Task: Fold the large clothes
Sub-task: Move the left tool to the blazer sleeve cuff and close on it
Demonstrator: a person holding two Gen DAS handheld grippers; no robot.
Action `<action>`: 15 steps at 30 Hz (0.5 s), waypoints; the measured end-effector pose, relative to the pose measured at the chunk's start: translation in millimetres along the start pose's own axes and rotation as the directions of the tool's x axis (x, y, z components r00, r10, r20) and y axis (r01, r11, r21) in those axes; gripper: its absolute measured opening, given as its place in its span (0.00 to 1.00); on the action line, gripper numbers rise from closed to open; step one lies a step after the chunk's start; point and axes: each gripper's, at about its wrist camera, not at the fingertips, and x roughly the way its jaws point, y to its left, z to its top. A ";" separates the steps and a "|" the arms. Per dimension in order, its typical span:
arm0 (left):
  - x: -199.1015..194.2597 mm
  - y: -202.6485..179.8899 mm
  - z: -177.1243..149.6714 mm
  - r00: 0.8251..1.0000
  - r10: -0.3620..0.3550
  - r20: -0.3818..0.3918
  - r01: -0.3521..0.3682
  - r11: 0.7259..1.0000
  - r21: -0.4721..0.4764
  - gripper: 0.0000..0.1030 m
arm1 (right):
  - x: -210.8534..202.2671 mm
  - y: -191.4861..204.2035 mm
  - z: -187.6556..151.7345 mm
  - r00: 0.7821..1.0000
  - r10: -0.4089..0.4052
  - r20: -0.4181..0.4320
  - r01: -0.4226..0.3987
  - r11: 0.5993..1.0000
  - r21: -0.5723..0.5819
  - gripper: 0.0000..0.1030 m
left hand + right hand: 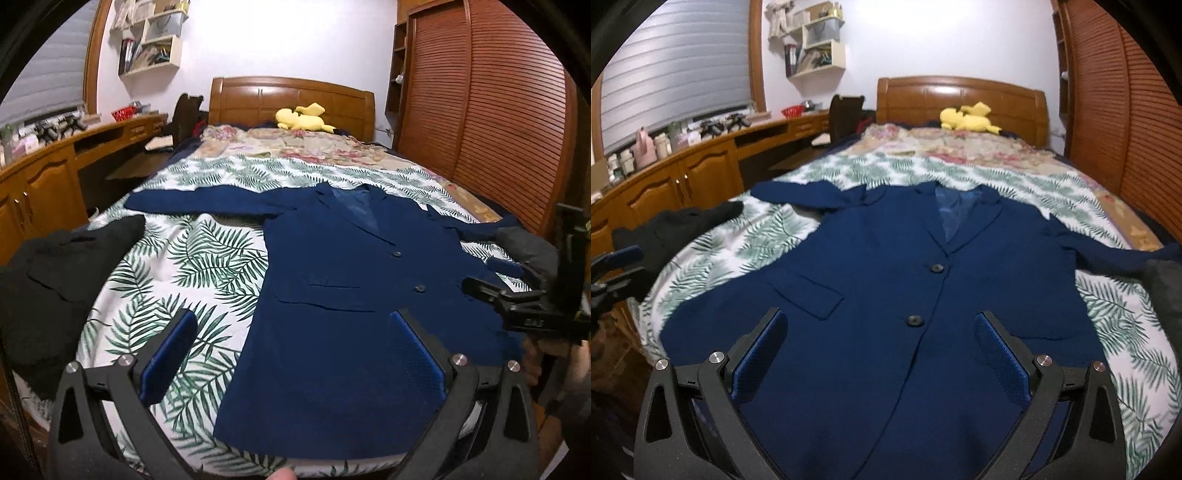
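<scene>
Navy blazer (894, 288) lies flat, front up, on my leafy bedspread (177, 266), collar toward 12 o'clock. My left claw (291, 347) and right claw (881, 347) both hover wide open, gripping nothing. Black garment (55, 273) sits at 9 o'clock.

My left tongs (291, 350) are spread wide, blue pads (168, 358) facing each other, nothing between them, pointing forward and level. My right tongs (879, 354) are wide apart too, empty, aimed straight ahead. From the left wrist view I see the right tool at the far right edge with a hand (554, 354) gripping it low. A fingertip (280, 474) pokes in at the bottom edge.
</scene>
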 end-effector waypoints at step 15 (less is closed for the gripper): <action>84.9 61.2 45.0 0.996 0.082 -0.035 -0.084 0.994 -0.064 1.00 | 123.1 -10.6 28.6 0.993 0.055 -0.101 -0.058 0.998 -0.027 0.98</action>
